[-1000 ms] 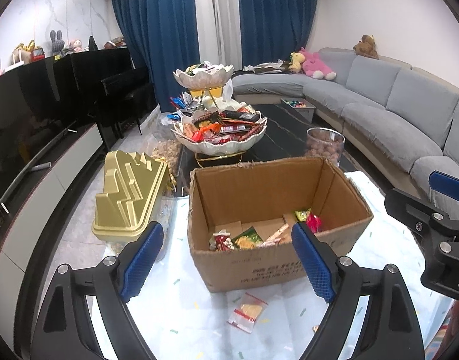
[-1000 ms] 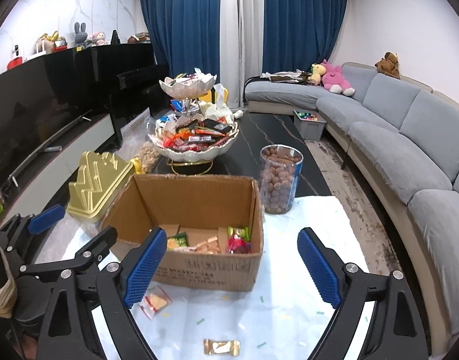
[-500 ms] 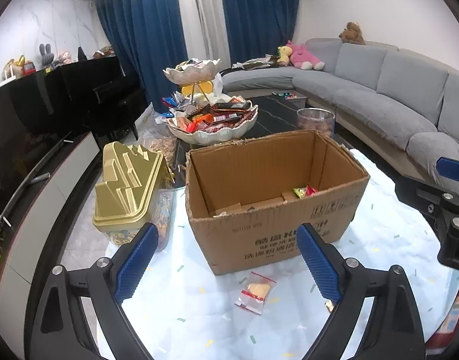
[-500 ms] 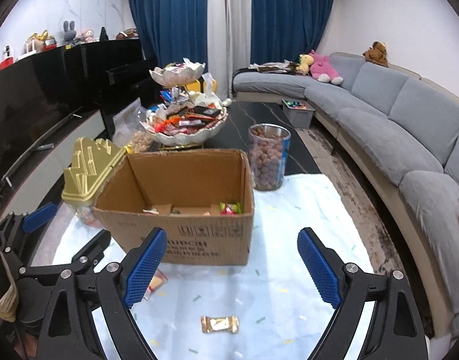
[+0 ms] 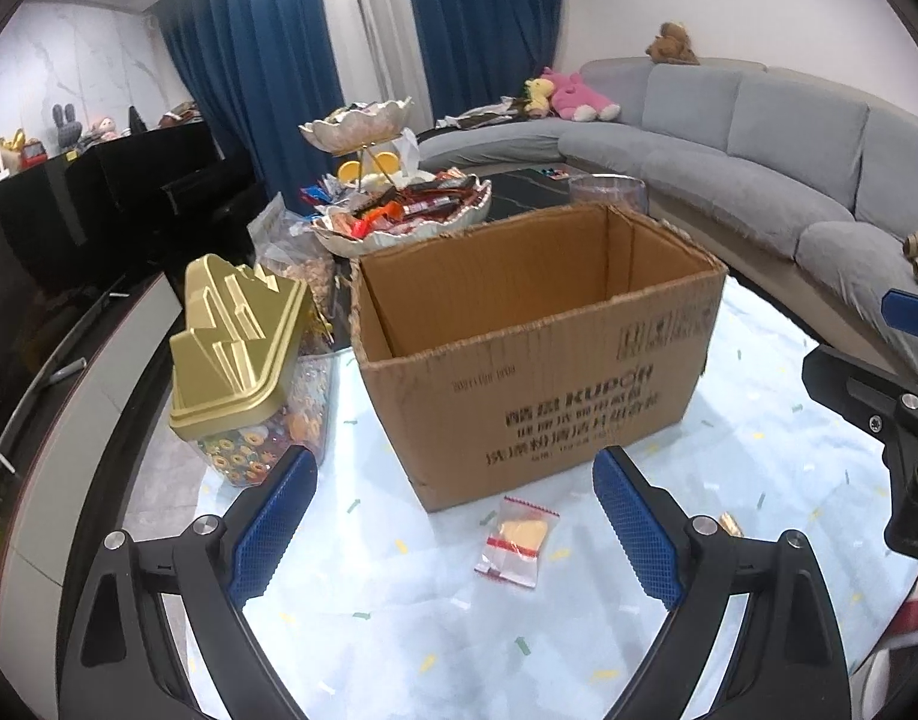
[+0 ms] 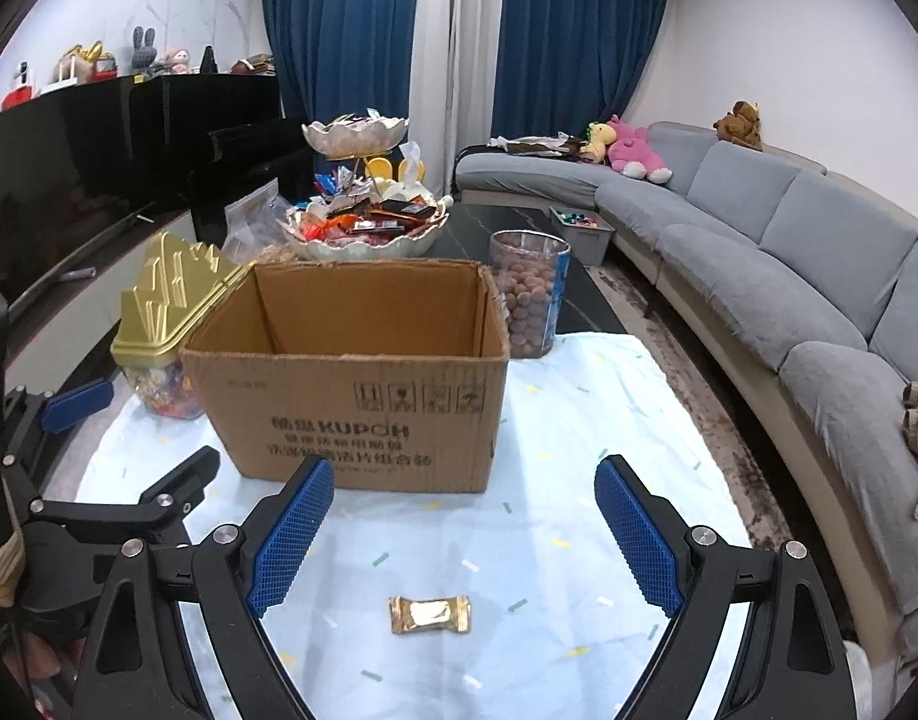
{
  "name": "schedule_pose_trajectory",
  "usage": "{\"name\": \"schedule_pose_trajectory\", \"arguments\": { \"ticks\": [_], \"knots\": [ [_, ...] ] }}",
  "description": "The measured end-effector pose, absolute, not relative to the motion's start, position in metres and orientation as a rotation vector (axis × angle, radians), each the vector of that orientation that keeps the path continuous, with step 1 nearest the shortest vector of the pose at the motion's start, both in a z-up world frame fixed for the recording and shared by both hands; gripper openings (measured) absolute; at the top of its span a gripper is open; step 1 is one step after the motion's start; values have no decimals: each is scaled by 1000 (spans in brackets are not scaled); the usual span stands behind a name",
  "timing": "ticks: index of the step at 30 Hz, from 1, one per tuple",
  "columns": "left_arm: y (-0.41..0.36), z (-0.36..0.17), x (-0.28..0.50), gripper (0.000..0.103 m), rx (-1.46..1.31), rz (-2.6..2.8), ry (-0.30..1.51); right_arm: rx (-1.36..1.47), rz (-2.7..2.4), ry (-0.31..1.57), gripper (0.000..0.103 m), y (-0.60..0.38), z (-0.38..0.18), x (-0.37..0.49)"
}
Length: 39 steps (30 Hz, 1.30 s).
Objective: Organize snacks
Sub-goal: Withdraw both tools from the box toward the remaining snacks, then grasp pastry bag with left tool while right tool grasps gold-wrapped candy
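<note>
- Left hand-held gripper [image 5: 453, 531]: jaws spread wide, nothing gripped. They've just been opening a bit; clear-wrapped snack [image 5: 517, 534] lies on the table between the pads, untouched, near side of the box [image 5: 537, 354].
- Right hand-held gripper [image 6: 465, 534]: also released, empty. Gold-wrapped candy [image 6: 429, 615] sits on the cloth betw. its pads, nearer than the tips.
- Prob. reason for the pose: each one tilted down & lined up over its own loose snack, wide enough to straddle the wrapper before closing.
- Box stands open-topped just beyond both snacks, so likely the drop spot.
- Around: gold-lidded jar [image 5: 243, 354] left of box, nut jar [image 6: 528, 294] far right behind it, tiered snack bowl [image 6: 366, 228] further back, sofa [image 6: 789, 276] on the right.
- In the way: box's near wall needs clearing on the lift; the 2 grippers sit close side by side.
</note>
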<state>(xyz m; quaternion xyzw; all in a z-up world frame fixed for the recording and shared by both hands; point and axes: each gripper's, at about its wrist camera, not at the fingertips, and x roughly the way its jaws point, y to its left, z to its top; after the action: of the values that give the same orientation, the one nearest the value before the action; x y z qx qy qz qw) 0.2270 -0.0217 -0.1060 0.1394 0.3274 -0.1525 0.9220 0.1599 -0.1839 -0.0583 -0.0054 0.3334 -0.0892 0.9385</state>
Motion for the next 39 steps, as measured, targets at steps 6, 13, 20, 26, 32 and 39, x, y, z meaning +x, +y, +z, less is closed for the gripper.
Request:
{"name": "schedule_pose_trajectory", "arguments": {
  "ticks": [6, 13, 20, 26, 32, 39],
  "knots": [
    [-18, -126, 223, 94, 304, -350, 671, -33, -187, 677, 90, -177, -77, 151],
    [-17, -152, 222, 94, 324, -379, 693, -28, -181, 765, 90, -180, -108, 154],
    [-22, -173, 223, 94, 342, -431, 701, -34, -168, 802, 90, -178, -132, 153],
    [-23, -192, 230, 93, 356, -461, 719, -43, -150, 840, 90, -172, -153, 153],
    [-27, -205, 237, 84, 371, -485, 740, -35, -137, 884, 89, -171, -173, 157],
    [-35, -224, 249, 76, 392, -523, 782, -15, -145, 919, 89, -176, -189, 165]
  ]
}}
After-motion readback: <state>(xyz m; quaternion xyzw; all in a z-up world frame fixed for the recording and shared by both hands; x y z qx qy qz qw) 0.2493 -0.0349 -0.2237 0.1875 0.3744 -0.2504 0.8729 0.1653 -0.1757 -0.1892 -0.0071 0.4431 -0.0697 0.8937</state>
